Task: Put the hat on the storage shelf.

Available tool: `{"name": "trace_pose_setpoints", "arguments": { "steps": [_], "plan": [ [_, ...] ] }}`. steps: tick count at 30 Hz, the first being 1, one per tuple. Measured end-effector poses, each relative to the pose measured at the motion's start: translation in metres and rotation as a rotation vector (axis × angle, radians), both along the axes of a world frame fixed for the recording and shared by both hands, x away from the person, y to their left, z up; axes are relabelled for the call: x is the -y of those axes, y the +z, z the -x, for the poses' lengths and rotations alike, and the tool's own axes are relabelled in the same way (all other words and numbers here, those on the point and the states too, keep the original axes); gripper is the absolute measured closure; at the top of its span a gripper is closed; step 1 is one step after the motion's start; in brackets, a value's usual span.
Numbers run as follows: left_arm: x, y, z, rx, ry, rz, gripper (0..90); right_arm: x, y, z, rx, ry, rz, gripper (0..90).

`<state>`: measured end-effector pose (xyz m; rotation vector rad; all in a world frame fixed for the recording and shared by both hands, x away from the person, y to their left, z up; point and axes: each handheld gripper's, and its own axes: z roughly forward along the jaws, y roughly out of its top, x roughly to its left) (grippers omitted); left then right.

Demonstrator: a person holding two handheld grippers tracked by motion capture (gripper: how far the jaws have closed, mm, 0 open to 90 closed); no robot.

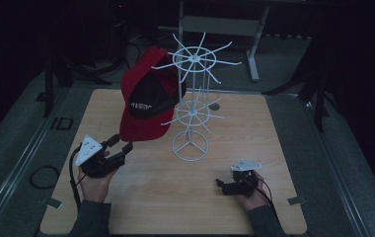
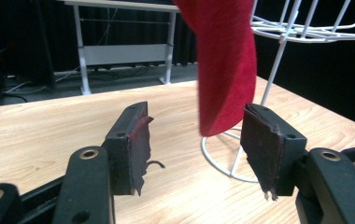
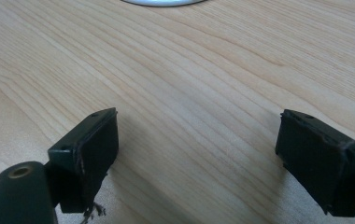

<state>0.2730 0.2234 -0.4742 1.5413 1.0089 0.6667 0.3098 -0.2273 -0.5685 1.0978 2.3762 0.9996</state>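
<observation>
Both grippers sit low over the table in the high view: left gripper spread just under the red cap hanging on the rack, cap lettering unreadable. Left gripper view has the cap's brim dangling just beyond its open jaws, top cut off. Right gripper view shows jaws wide over bare wood, rack base clipped at the top edge.

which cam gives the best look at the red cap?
High view. It shows the whole red cap hanging on the white wire rack, brim down, just beyond the open left gripper. The left gripper view catches the red brim hanging ahead of its open jaws. The right gripper view looks at the table.
</observation>
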Motion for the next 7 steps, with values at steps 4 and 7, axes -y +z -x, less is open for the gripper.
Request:
{"name": "trace_pose_setpoints", "arguments": {
  "steps": [4,7],
  "plan": [
    [-0.003,-0.0013,-0.0004,-0.005,-0.001,0.006,42.0,0.0,0.0,0.0,0.0,0.0,0.0,13.2],
    [-0.0047,-0.0024,-0.0009,-0.013,-0.004,0.007,41.9,0.0,0.0,0.0,0.0,0.0,0.0,13.1]
  ]
}}
